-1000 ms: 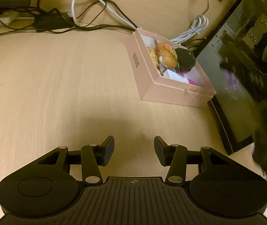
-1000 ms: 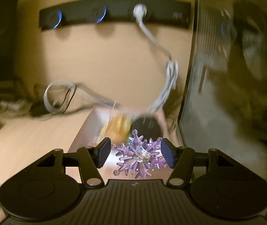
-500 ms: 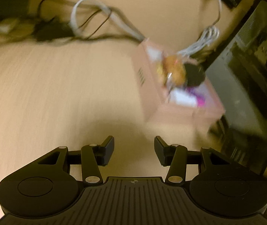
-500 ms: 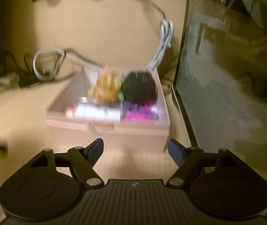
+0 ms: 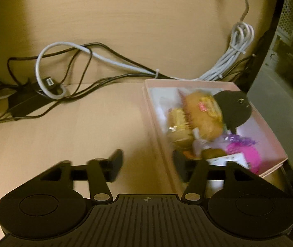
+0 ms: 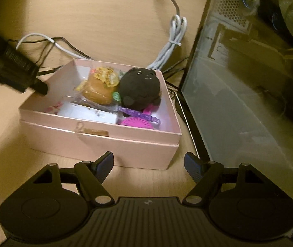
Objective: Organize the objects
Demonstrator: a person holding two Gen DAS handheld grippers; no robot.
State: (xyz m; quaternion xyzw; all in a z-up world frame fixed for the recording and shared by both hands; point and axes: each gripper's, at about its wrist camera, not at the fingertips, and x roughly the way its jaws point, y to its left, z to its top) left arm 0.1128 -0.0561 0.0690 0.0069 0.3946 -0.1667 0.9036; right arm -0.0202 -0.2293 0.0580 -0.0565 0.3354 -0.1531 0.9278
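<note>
Warm yellow light on a pale wooden desk [image 6: 109, 14], cables [image 5: 68, 61] tangled along the far edge, and a glass-sided computer case [image 6: 249, 94] standing hard against the right. I'm looking at the pink box [image 6: 105, 140] between them, and it is already crowded: a black plush [image 6: 139, 87] at the far right, a wrapped bun [image 6: 98, 88] to its left, a white block [image 6: 88, 113] at the near wall, a pink disc [image 6: 137, 122] and a purple spiky piece [image 6: 138, 114] wedged near the plush.

My left gripper [image 5: 147, 165] has just been opening. It now stands wide and straddles the box's left wall, right finger over the contents, left finger over bare desk, nothing pinched. My right gripper [image 6: 148, 164] is also spread and empty, hovering just short of the near wall.

Here's what worries me. That left finger inside the box sits right above the snacks; if I close now I judge I'd clamp the thin cardboard wall and maybe crush a wrapper with it. The box looks light, so a push from either tool could slide it right into the glass panel or back into the cables. From the right wrist view the left tool's dark body looms over the far left corner, so a careless move could knock the two tools together. And the plush rides above the rim: brush it and it may roll out.
</note>
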